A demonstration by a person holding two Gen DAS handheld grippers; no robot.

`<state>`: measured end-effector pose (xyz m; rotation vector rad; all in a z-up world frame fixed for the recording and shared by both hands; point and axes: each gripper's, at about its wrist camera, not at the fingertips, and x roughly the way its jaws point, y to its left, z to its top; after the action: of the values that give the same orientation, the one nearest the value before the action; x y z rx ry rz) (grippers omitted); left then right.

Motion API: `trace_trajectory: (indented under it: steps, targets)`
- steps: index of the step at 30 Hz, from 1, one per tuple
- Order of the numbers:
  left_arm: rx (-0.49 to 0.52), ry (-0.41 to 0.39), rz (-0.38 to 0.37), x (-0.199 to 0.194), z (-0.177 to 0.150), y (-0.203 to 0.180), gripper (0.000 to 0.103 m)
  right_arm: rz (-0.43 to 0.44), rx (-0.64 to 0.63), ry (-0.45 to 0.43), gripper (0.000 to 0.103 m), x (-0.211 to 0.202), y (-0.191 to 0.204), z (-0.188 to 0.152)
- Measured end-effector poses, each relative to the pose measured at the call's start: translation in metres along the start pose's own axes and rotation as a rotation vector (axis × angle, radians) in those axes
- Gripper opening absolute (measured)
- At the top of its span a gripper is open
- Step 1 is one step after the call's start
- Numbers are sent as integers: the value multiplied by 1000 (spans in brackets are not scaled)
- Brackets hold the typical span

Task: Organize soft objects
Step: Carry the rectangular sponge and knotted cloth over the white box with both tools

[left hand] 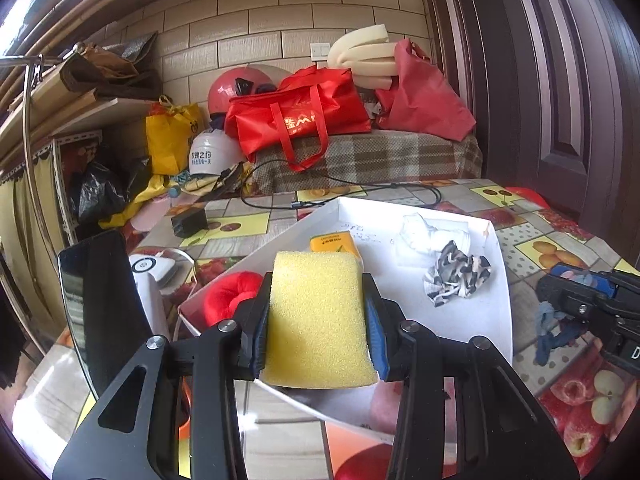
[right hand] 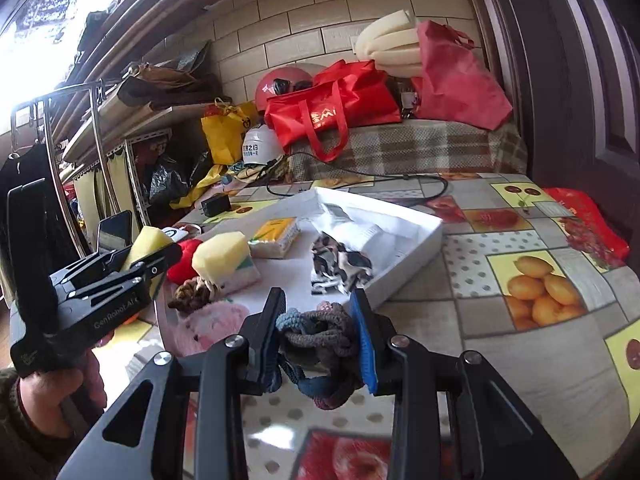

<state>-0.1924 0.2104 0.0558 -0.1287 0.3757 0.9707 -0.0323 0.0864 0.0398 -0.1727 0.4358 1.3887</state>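
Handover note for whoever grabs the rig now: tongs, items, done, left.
Left tongs: shut on the yellow sponge, held above the near-left end of the white tray.
Right tongs: shut on a bundle of knitted rope, over the table just short of the tray's near edge.
Already in the tray: zebra-print cloth, white cloth, tissue pack, second sponge, red plush, brown braided rope.
Left: release both held items into the tray.
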Motion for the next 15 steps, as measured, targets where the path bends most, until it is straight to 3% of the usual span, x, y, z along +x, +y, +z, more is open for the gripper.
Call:
trace_trajectory:
  steps: [8,15]
  targets:
    - [-10,23,17,26,8,4,40,31,33,4,33,32,12,11]
    - [-7,68,35,54,15,5,40,-7,31,32,33,60,16,20]
